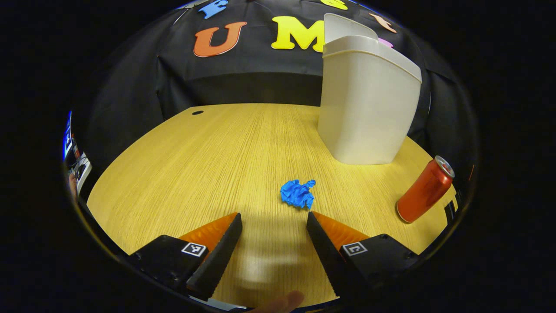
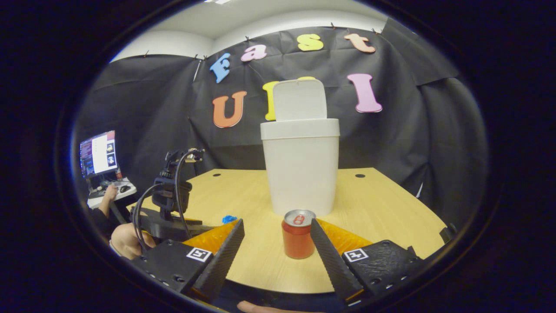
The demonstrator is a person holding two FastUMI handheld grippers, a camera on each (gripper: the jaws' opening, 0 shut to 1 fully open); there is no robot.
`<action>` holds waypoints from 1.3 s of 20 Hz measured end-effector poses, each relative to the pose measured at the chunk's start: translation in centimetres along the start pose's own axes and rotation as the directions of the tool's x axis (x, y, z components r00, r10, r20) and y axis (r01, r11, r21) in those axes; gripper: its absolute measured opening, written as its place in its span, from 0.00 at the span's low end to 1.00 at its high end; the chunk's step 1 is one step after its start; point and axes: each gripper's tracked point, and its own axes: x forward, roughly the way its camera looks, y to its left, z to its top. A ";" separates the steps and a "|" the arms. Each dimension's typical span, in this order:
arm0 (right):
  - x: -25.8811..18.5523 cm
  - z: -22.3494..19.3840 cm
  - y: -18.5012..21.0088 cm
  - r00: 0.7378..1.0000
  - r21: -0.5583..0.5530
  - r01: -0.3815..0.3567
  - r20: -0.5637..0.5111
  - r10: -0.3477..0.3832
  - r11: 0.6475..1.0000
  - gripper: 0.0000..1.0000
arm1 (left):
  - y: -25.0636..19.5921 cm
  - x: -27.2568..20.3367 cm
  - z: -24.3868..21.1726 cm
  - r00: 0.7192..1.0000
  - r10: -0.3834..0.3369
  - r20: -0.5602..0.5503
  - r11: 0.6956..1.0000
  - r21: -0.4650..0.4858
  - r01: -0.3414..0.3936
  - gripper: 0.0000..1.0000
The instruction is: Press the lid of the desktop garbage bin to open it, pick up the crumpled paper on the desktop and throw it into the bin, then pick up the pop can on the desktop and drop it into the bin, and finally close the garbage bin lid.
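Left gripper view: left gripper (image 1: 273, 228) hovers low over the wooden desk (image 1: 195, 165), fingers wide apart, nothing between them. Crumpled blue paper (image 1: 298, 193) lies on the desk just past the fingertips, slightly toward the right finger, not touched. Pop can (image 1: 425, 189) stands off to the right near the desk edge; its lean looks like lens distortion. Farther back, the white bin (image 1: 367, 108) sits on the desk, lid (image 1: 347, 27) flipped up behind the rim.

Right gripper view: right gripper (image 2: 277, 237) also spread open, empty. Pop can (image 2: 298, 234) stands upright on the desk (image 2: 391, 204) right ahead, between the fingertip lines, but no finger contact. This view adds the can's top with its tab, seen head-on. To the left, the other gripper (image 2: 171, 204) with its cables and the hand (image 2: 126, 240) holding it; a sliver of the blue paper (image 2: 229, 218) peeks out past it. Behind the can, the bin (image 2: 300, 169) square-on, lid (image 2: 300, 100) standing open. Far left, a monitor (image 2: 98, 153) on a side table, with a person's hand (image 2: 109, 191) at it.
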 end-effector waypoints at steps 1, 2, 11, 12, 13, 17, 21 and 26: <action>0.0 -0.4 -0.1 1.000 0.007 -0.002 -0.009 0.002 1.000 0.95 | 0.2 0.4 0.6 0.999 0.020 0.036 0.999 0.032 -0.021 0.98; 0.0 -0.7 -0.3 1.000 0.009 -0.002 -0.016 0.002 1.000 0.96 | 0.2 0.7 0.9 0.998 0.025 0.049 0.998 0.048 -0.028 0.95; 0.5 -4.0 -2.5 0.994 0.014 0.027 -0.105 -0.026 1.000 0.96 | -1.1 2.9 2.3 1.000 0.002 0.012 0.998 0.060 -0.002 0.96; 0.4 -4.2 -2.5 0.993 0.012 0.028 -0.112 -0.027 1.000 0.94 | -1.2 3.4 2.9 1.000 0.010 0.018 0.999 0.052 -0.010 0.96; 0.3 -4.3 -2.7 0.993 0.010 0.032 -0.114 -0.031 0.999 0.94 | -1.2 3.7 3.3 1.000 0.015 0.014 0.998 0.057 -0.016 0.96; 0.2 -4.4 -3.0 0.992 0.008 0.050 -0.118 -0.048 0.999 0.94 | -1.4 4.4 3.7 1.000 0.011 0.015 0.999 0.046 -0.012 0.95; 0.9 -4.8 -2.8 0.989 0.018 0.053 -0.136 -0.051 0.998 0.97 | -1.1 4.4 3.8 0.999 0.027 0.019 0.999 0.028 -0.027 0.84; 2.6 -5.1 -2.6 0.984 0.056 0.076 -0.163 -0.066 0.996 0.97 | -1.4 5.0 4.3 1.000 0.023 0.021 0.999 0.030 -0.023 0.76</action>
